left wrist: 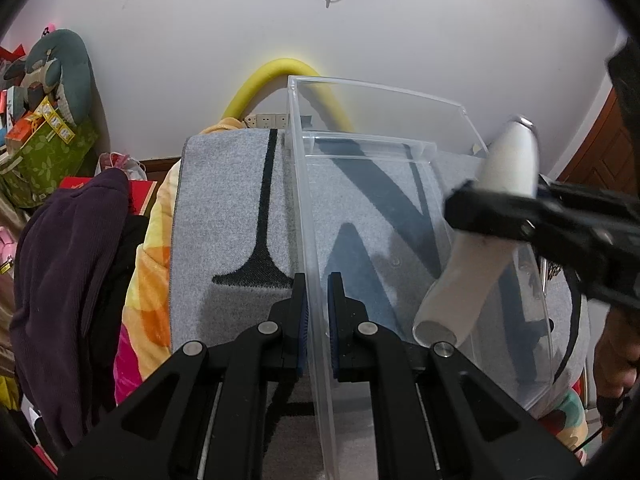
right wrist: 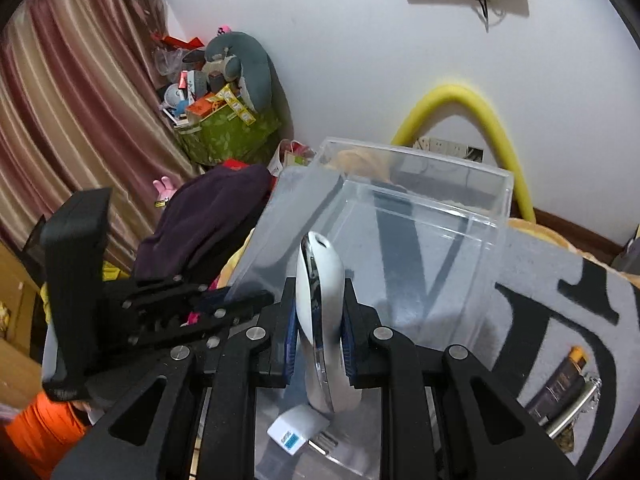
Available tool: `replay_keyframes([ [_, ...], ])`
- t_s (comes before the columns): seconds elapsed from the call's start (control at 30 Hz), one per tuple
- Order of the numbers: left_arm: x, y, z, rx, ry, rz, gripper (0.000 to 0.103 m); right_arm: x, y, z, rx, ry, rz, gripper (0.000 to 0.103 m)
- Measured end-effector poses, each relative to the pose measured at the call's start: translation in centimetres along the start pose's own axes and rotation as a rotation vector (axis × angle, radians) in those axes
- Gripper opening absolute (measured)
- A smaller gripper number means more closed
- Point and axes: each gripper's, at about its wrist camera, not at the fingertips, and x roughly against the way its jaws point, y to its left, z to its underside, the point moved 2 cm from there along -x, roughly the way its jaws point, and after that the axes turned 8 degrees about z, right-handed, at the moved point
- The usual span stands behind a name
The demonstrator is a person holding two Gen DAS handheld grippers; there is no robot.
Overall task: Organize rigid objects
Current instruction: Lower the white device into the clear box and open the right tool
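Left gripper [left wrist: 318, 304] clamps the clear bin [left wrist: 440, 98] wall; right gripper [right wrist: 319, 316] pinches the white device [right wrist: 320, 280]. I'd lower it fully inside before releasing.

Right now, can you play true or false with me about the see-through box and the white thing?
1. The left gripper pinches a wall of the clear plastic box. True.
2. The right gripper is empty. False: its jaws clamp a white curved handheld device.
3. A small white charger block lies inside the box. True.
4. The box sits on a bare wooden floor. False: on a grey mat with black letters.
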Motion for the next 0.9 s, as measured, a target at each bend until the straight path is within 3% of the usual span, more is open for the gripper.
replay_keyframes([
  [0.07, 0.0, 0.0, 0.0, -0.003, -0.001, -0.001, 0.007, -0.5, 0.0, -0.6, 0.006, 0.006, 0.015, 0.017],
  [0.27, 0.0, 0.0, 0.1, -0.002, -0.001, 0.002, 0.007, -3.8, 0.2, -1.7, 0.040, 0.080, 0.172, 0.017],
  [0.53, 0.1, 0.0, 0.1, 0.000, 0.000, 0.005, 0.007, -5.3, 0.7, -0.5, 0.079, 0.151, 0.239, 0.019],
  [0.6, 0.1, 0.0, 0.1, -0.003, 0.001, 0.002, 0.007, -4.9, 0.7, -0.2, 0.078, 0.143, 0.254, 0.021],
  [0.7, 0.1, -0.1, 0.0, -0.007, 0.004, -0.005, 0.007, -3.7, 0.7, 0.0, 0.080, 0.114, 0.267, 0.032],
  [0.8, 0.1, -0.1, 0.0, -0.005, 0.008, -0.004, 0.007, -1.1, 0.6, -0.1, 0.077, 0.057, 0.265, 0.045],
  [0.9, 0.0, -0.2, -0.1, -0.007, 0.010, -0.009, 0.007, 2.5, 0.0, 0.1, 0.070, -0.014, 0.260, 0.050],
])
